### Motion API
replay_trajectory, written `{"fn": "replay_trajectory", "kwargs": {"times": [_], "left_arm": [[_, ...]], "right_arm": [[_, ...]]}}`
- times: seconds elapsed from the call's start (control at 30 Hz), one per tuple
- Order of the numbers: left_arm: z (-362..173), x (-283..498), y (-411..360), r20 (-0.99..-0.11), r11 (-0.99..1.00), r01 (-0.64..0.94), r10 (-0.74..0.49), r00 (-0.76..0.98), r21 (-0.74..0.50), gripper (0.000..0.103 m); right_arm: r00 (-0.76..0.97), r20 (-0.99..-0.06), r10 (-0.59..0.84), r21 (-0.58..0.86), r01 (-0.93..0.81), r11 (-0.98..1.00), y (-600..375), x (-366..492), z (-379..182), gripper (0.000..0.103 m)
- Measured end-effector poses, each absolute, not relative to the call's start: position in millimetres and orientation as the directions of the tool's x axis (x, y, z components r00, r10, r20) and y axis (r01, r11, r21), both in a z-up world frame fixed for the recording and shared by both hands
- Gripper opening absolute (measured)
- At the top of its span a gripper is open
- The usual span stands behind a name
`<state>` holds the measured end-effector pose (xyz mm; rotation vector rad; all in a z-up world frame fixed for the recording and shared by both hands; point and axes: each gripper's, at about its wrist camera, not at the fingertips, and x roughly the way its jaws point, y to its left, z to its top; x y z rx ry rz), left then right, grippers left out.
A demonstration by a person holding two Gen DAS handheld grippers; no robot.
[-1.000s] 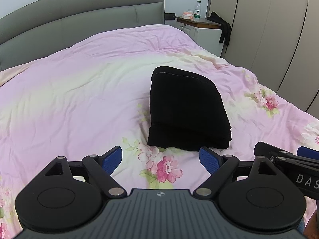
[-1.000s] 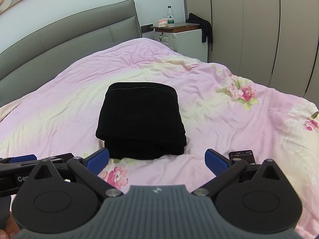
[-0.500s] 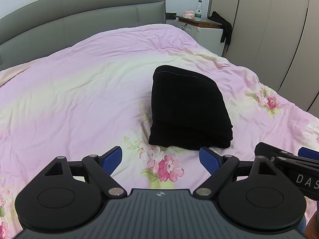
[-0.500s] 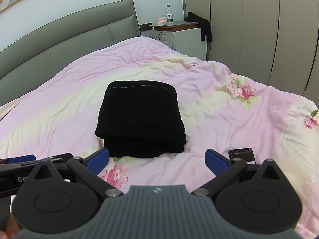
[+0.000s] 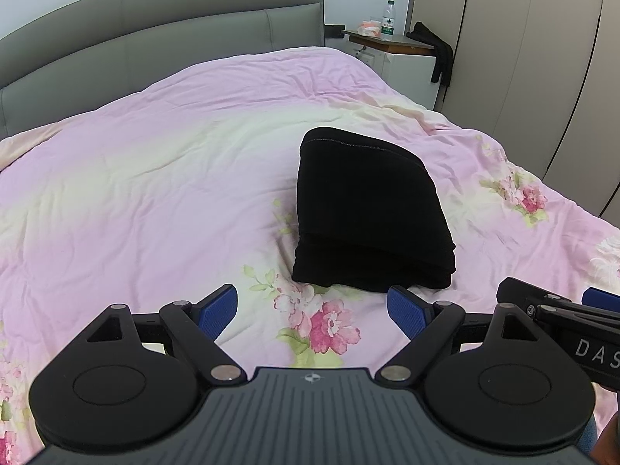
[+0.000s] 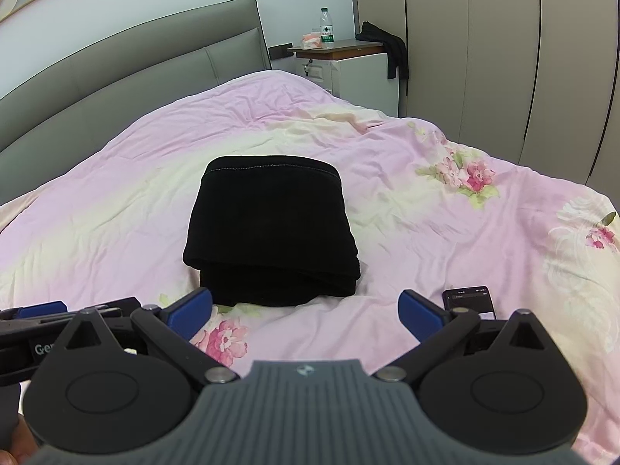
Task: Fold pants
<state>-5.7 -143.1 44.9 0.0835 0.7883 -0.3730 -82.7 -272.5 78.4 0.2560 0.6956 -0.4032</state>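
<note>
A: What writing can you read, going left to right?

B: On my left hand-held gripper, seen at the right camera's left edge, just "Ge". On my right hand-held gripper, seen from the left camera, "DAS". The bottle label is too small to read.

A: Gripper states?

B: Both have their blue pads spread wide and hold nothing.

A: The pants?

B: The black pants lie folded in a stack mid-bed on the pink floral duvet, ahead of both grippers, untouched.

A: Anything else around?

B: A phone lies just beside my right pad; beyond, a nightstand carries the bottle and a draped black garment.
</note>
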Motion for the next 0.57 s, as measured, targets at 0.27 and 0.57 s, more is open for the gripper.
{"fn": "replay_trajectory", "kwargs": {"times": [0.27, 0.57], "left_arm": [[44.4, -5.1, -141.7, -0.703, 0.933, 0.355, -0.293, 0.648, -0.062, 0.102], [46.4, -5.4, -141.9, -0.697, 0.933, 0.354, -0.292, 0.655, -0.059, 0.102]], "right_arm": [[0.695, -0.665, -0.273, 0.094, 0.441, 0.893, -273.1, -82.1, 78.6, 0.098], [0.696, -0.663, -0.277, 0.093, 0.443, 0.892, -271.8, -84.4, 80.8, 0.098]]}}
